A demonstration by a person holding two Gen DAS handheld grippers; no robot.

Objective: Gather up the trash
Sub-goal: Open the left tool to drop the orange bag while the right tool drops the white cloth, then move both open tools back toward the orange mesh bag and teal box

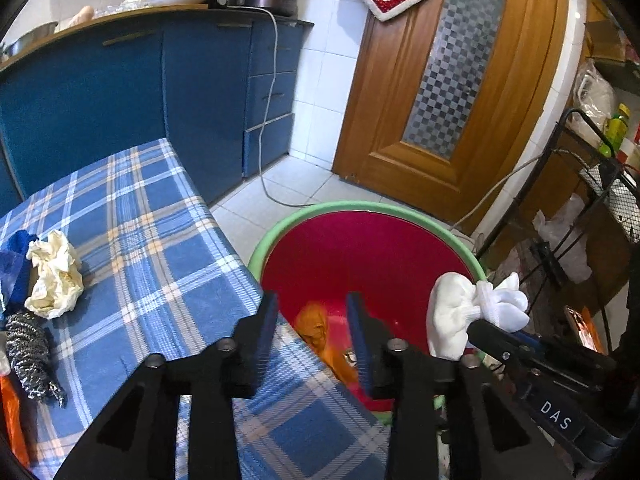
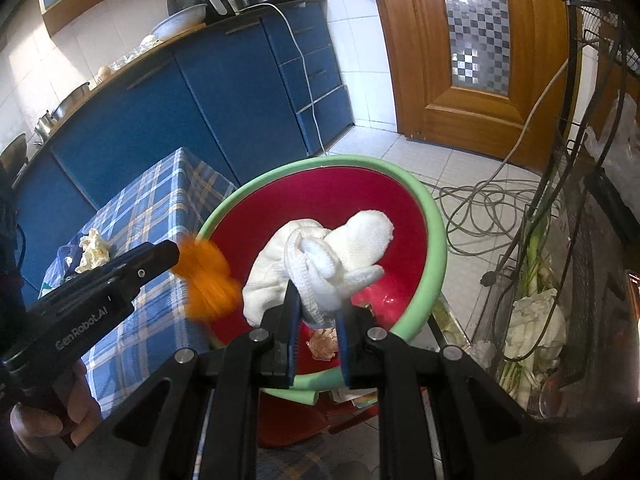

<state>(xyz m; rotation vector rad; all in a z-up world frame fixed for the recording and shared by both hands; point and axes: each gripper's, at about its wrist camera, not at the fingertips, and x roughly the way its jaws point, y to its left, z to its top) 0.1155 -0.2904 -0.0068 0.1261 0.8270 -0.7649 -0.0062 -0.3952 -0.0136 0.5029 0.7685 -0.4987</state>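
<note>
A red bin with a green rim [image 1: 360, 206] [image 2: 432, 216] stands on the floor beside the table. My left gripper [image 1: 313, 300] [image 2: 168, 252] hangs open over its near edge. An orange crumpled piece [image 1: 316, 328] [image 2: 208, 280] shows blurred just off the tips, loose from the pads, over the bin. My right gripper [image 2: 316, 304] [image 1: 480, 326] is shut on a white knitted cloth bundle [image 2: 320, 256] [image 1: 452, 312] above the bin's mouth. A small crumpled wad [image 2: 322, 344] lies at the bin's bottom.
The blue plaid table [image 1: 160, 240] carries a cream crumpled paper [image 1: 54, 276], a blue cloth [image 1: 16, 264] and a speckled scrubber [image 1: 30, 348]. Blue cabinets [image 1: 120, 100] stand behind. A wooden door [image 1: 440, 80], floor cables [image 2: 480, 200] and a wire rack [image 2: 580, 240] lie right.
</note>
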